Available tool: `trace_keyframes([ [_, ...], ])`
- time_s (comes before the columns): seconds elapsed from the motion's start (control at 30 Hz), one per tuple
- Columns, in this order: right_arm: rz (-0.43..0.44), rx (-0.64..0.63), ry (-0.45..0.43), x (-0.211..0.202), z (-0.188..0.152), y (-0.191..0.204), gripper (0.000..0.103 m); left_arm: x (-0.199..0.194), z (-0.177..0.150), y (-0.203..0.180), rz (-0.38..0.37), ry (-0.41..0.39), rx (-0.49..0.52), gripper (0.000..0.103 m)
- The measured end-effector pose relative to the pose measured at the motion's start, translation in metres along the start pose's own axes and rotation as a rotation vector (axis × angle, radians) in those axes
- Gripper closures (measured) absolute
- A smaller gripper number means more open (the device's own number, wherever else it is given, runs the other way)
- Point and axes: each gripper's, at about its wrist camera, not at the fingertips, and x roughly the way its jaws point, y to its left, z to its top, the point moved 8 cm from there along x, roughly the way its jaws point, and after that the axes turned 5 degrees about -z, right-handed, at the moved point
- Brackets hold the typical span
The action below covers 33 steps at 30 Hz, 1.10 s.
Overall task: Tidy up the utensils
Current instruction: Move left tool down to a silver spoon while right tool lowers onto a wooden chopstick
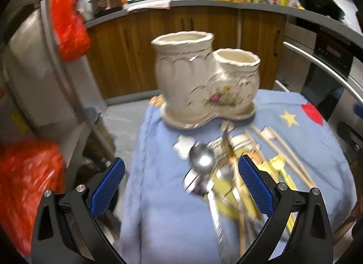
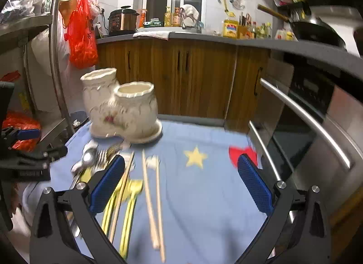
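Observation:
A cream ceramic double-pot utensil holder (image 1: 204, 80) (image 2: 120, 109) stands at the far end of a blue cloth (image 1: 163, 218) (image 2: 199, 184). Both pots look empty. In front of it lies a pile of utensils: a steel spoon (image 1: 202, 158) (image 2: 87, 157), forks, yellow-handled pieces (image 2: 129, 207) and wooden chopsticks (image 1: 283, 152) (image 2: 153, 200). My left gripper (image 1: 181, 177) hovers open over the spoon and pile. My right gripper (image 2: 181, 182) is open above bare cloth, with the chopsticks just right of its left finger. The left gripper's body (image 2: 25, 150) shows at the right wrist view's left edge.
Red plastic bags (image 1: 68, 21) (image 2: 82, 37) hang on a metal rack (image 2: 54, 59) to the left. An oven with steel handles (image 2: 306, 114) stands to the right. Wooden cabinets (image 2: 186, 77) and a crowded counter lie behind. The cloth's right half holds only star (image 2: 195, 156) and red patches.

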Motion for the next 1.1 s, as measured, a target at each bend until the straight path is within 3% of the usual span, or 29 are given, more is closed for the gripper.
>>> trace_keyframes([
  [0.07, 0.006, 0.026, 0.037, 0.019, 0.006, -0.003, 0.005, 0.008, 0.008, -0.003, -0.054, -0.009, -0.01, 0.004],
  [0.17, -0.006, 0.074, 0.068, 0.041, 0.004, -0.009, 0.005, 0.02, 0.005, 0.001, -0.01, -0.002, -0.014, 0.004],
  [0.27, 0.033, 0.084, 0.129, 0.057, -0.015, -0.007, 0.005, 0.032, -0.001, 0.003, -0.015, 0.019, -0.006, 0.004],
  [0.43, 0.067, 0.022, 0.166, 0.068, -0.029, 0.0, 0.005, 0.046, -0.008, 0.003, -0.071, 0.052, -0.003, 0.005],
  [0.57, 0.091, 0.049, 0.212, 0.076, -0.035, -0.003, 0.006, 0.057, -0.016, -0.003, -0.127, 0.103, -0.016, 0.008],
  [0.7, 0.092, 0.045, 0.252, 0.087, -0.041, -0.003, 0.018, 0.06, -0.019, -0.004, -0.147, 0.118, -0.03, 0.01],
  [0.87, 0.147, 0.007, 0.296, 0.093, -0.048, 0.013, 0.037, 0.063, -0.019, -0.004, -0.181, 0.132, -0.03, 0.029],
  [1.1, 0.2, -0.028, 0.316, 0.088, -0.05, 0.027, 0.054, 0.066, -0.02, 0.006, -0.195, 0.148, -0.056, 0.039],
])
